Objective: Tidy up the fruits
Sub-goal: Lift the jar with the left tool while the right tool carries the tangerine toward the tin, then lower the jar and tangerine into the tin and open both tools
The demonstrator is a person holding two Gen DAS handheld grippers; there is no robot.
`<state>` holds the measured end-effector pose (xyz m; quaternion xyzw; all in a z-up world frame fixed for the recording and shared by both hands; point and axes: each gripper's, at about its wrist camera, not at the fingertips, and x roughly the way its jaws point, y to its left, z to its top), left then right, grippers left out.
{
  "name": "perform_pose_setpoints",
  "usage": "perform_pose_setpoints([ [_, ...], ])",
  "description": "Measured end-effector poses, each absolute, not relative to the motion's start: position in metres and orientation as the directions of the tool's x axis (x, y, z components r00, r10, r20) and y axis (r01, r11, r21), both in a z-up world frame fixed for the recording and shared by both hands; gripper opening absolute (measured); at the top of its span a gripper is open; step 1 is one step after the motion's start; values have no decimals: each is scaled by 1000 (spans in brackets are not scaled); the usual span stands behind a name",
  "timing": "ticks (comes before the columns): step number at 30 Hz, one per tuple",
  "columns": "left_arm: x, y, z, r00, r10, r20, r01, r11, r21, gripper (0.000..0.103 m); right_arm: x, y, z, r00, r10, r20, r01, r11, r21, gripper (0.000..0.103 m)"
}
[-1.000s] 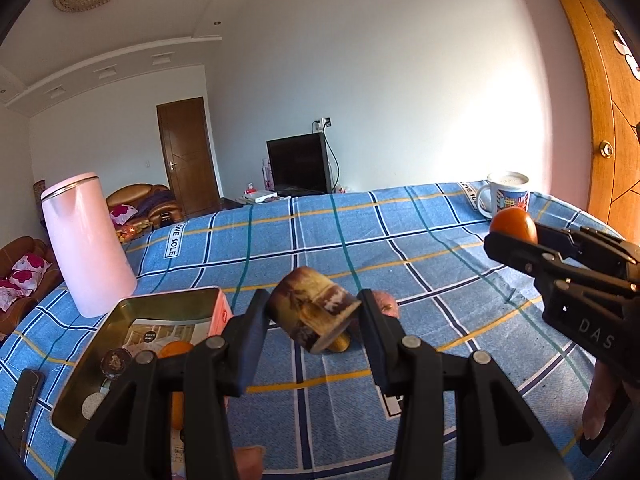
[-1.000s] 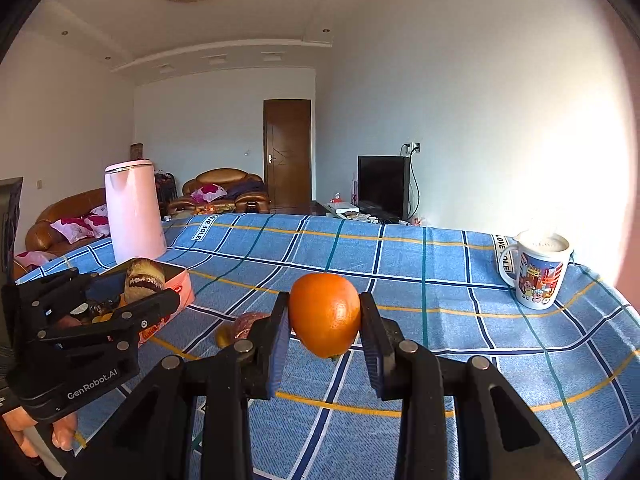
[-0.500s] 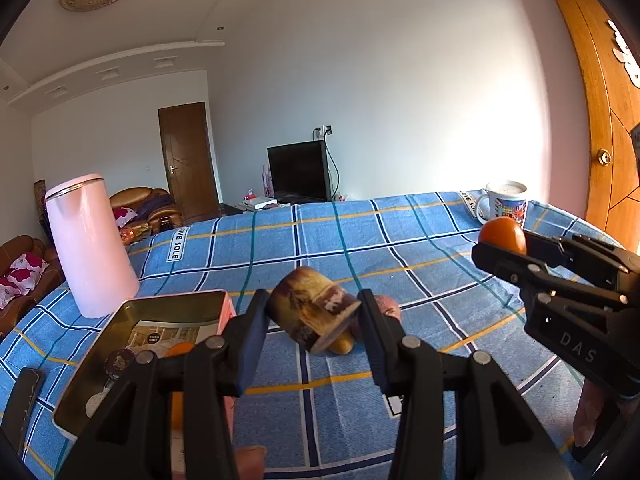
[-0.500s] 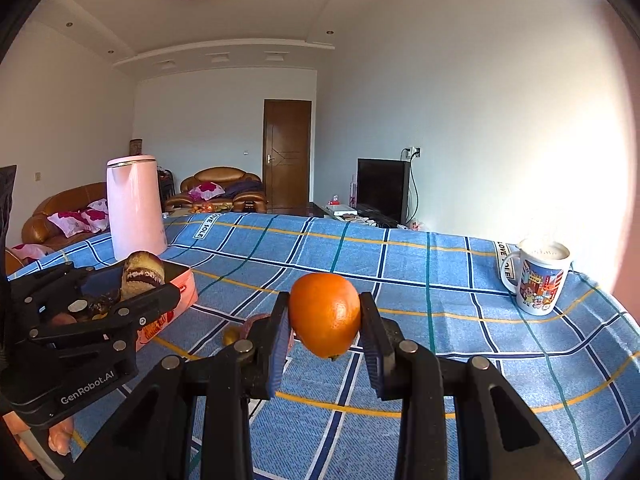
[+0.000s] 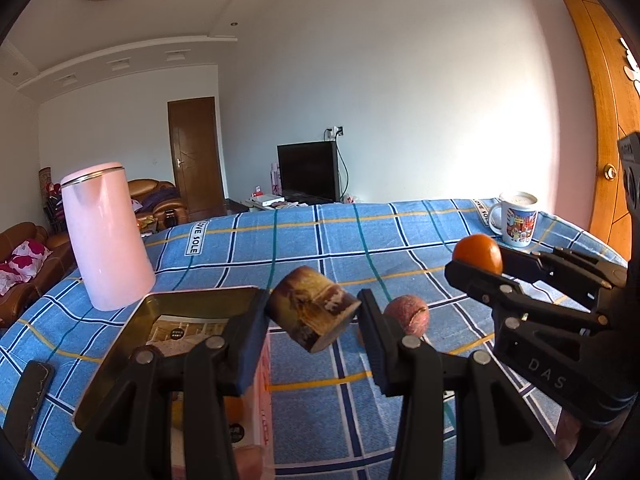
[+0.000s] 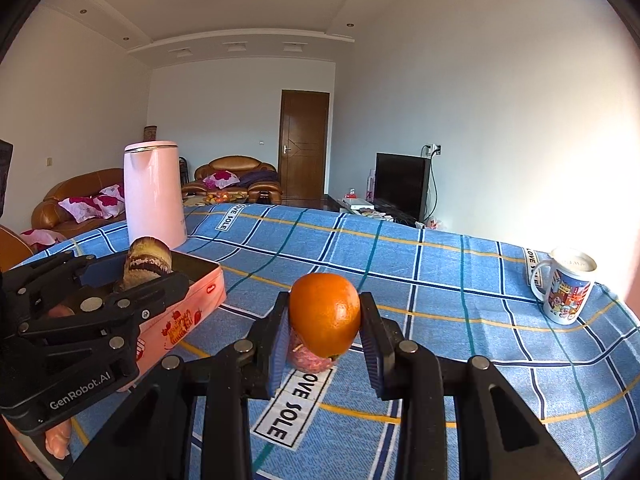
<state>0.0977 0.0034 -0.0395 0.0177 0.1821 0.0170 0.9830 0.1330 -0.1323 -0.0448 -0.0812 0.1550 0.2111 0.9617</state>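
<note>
My left gripper (image 5: 314,312) is shut on a brown stubby cylinder of fruit (image 5: 316,314) with a flat cut end, held in the air at the right edge of an open pink tin (image 5: 200,293). From the right wrist, the left gripper (image 6: 140,276) and its brown piece (image 6: 146,260) hang over the tin's (image 6: 192,312) near corner. My right gripper (image 6: 324,320) is shut on an orange (image 6: 324,318) above the cloth. A reddish round fruit (image 6: 310,360) lies on the cloth under it, also seen as the reddish fruit (image 5: 406,314). To the right are the right gripper (image 5: 476,260) and orange (image 5: 478,248).
The table wears a blue checked cloth (image 6: 440,280). A tall pink kettle (image 5: 106,236) stands behind the tin, and a printed mug (image 6: 568,292) sits at the far right. A dark flat object (image 5: 30,396) lies at the left edge. An orange fruit lies inside the tin.
Both grippers have shifted a little with their loads still gripped. The right gripper with the orange has come closer to the left one and now sits over the reddish fruit.
</note>
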Motion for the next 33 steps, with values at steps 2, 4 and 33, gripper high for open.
perform_pose_setpoints([
  [2, 97, 16, -38, 930, 52, -364, -45, 999, 29, 46, 133, -122, -43, 855, 396, -334, -449, 888, -96, 35],
  [4, 98, 30, -37, 926, 72, -369, -69, 997, 22, 46, 133, -111, -40, 844, 417, -336, -471, 877, -94, 35],
  [33, 113, 174, -67, 816, 163, -555, -269, 956, -115, 46, 140, 45, -74, 599, 563, -569, -735, 668, -113, 35],
])
